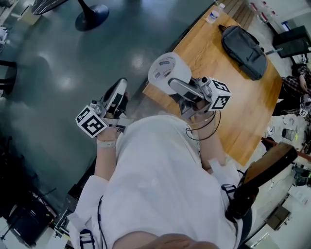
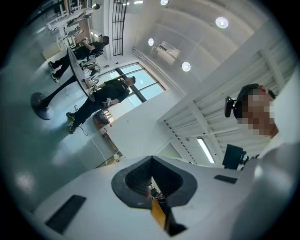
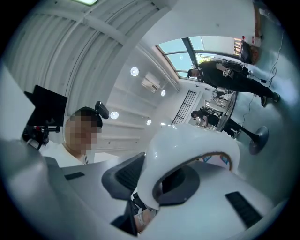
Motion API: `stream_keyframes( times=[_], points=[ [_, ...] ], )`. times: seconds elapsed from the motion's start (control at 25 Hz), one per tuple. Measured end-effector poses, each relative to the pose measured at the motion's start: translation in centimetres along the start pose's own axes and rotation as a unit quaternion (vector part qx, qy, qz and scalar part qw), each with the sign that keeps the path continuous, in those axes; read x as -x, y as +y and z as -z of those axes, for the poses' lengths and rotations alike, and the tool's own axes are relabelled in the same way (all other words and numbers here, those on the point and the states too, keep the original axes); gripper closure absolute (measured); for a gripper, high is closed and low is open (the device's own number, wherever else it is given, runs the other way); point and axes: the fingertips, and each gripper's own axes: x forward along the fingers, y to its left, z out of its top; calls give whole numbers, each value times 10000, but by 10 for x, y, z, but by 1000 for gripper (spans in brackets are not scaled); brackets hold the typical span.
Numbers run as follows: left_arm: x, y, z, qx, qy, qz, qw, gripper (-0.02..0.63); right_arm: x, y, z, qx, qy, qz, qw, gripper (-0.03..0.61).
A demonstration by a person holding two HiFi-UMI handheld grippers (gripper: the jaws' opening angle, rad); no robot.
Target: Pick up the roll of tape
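Observation:
In the head view my right gripper [image 1: 176, 83] holds a white roll of tape [image 1: 166, 69] over the near left corner of the wooden table [image 1: 243, 112]. Its jaws are shut on the roll, one on each side of the ring. In the right gripper view the roll of tape [image 3: 187, 147] stands between the jaws of the right gripper [image 3: 161, 185], tilted up toward the ceiling. My left gripper [image 1: 116, 95] hangs over the grey floor, left of the table, jaws together and holding nothing. In the left gripper view the dark pads of the left gripper [image 2: 151, 178] meet.
A black bag [image 1: 243, 51] lies at the far side of the table and a small water bottle [image 1: 213, 14] stands at its far corner. A round stand base [image 1: 92, 17] sits on the floor beyond. A dark chair back [image 1: 267, 168] is at my right.

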Motion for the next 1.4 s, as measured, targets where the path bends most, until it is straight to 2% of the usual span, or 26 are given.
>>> stream_keyframes(
  times=[0.72, 1.4],
  points=[
    [-7, 4, 8, 53, 83, 69, 9999, 614, 5, -20, 6, -139, 35, 316, 9994, 477],
    [-6, 6, 8, 65, 133, 31, 9999, 614, 6, -23, 7, -169, -24, 334, 9993, 479]
  ],
)
